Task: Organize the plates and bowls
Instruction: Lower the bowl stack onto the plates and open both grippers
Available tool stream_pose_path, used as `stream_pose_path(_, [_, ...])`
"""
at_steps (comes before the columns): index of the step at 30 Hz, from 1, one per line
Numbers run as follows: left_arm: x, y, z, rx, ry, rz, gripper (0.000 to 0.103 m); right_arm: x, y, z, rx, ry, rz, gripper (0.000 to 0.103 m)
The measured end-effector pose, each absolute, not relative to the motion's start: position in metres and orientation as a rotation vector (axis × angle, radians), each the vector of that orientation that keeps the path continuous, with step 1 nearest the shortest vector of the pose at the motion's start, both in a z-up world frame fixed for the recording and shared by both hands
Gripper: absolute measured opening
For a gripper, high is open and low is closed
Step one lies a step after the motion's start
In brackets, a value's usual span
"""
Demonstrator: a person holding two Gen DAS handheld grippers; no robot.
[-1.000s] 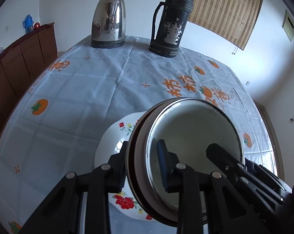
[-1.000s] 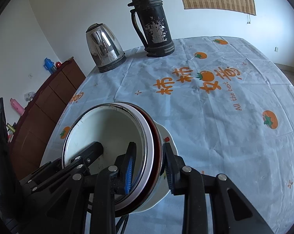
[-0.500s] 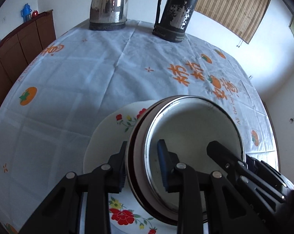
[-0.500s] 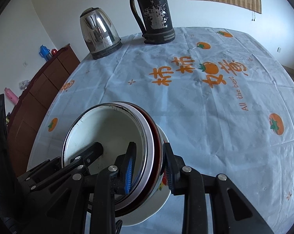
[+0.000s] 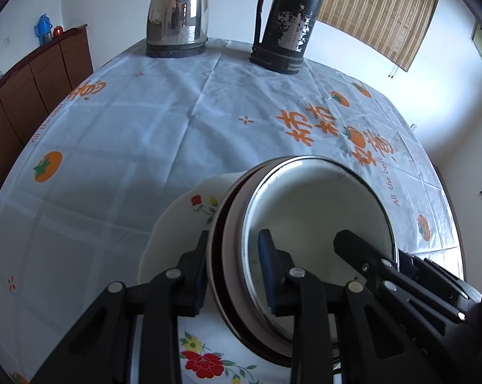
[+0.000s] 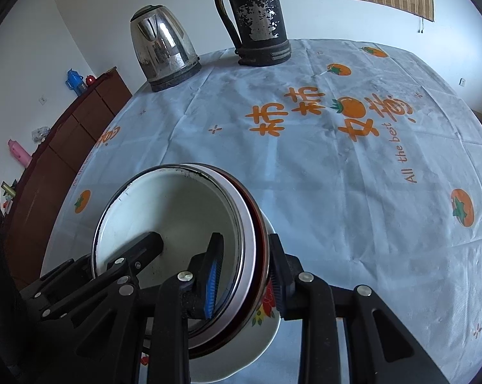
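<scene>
A white enamel bowl [image 5: 321, 211] with a metal rim sits nested in a dark red bowl [image 5: 220, 249]. Both grippers hold this stack by opposite rims. My left gripper [image 5: 233, 272] is shut on the left rim, one pad inside and one outside. My right gripper [image 6: 245, 272] is shut on the right rim in the same way. Directly under the stack lies a white floral bowl [image 5: 177, 224], also seen in the right wrist view [image 6: 241, 352]. Whether the stack rests in it I cannot tell. Each view shows the other gripper's inner finger inside the white bowl.
A steel kettle [image 5: 177, 12] and a worn black thermos [image 5: 289, 22] stand at the far edge of the table [image 5: 129, 128], which has a pale cloth with orange prints. A brown cabinet [image 5: 33, 86] runs along the left wall.
Both grippers have come down and forward with the bowl stack, so it is closer over the floral bowl. In the last half second they have held still.
</scene>
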State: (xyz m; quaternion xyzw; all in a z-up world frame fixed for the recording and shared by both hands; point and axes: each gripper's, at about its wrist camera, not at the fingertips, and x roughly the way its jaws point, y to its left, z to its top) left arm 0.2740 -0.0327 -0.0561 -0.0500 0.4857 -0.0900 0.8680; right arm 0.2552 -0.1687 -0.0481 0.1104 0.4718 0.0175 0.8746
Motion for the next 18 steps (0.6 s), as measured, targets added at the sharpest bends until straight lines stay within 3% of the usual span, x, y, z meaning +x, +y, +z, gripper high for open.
stream_pose_path(12, [0.27,-0.036,-0.055,-0.078,1.034,-0.185,0.029,0.245,-0.174,-0.051,0.292,1.016,0.053,0.03])
stream_pose_path(18, [0.267,-0.029,-0.056,-0.086,1.006,-0.184,0.05,0.241,-0.183,-0.054,0.376,0.975,0.09,0.032])
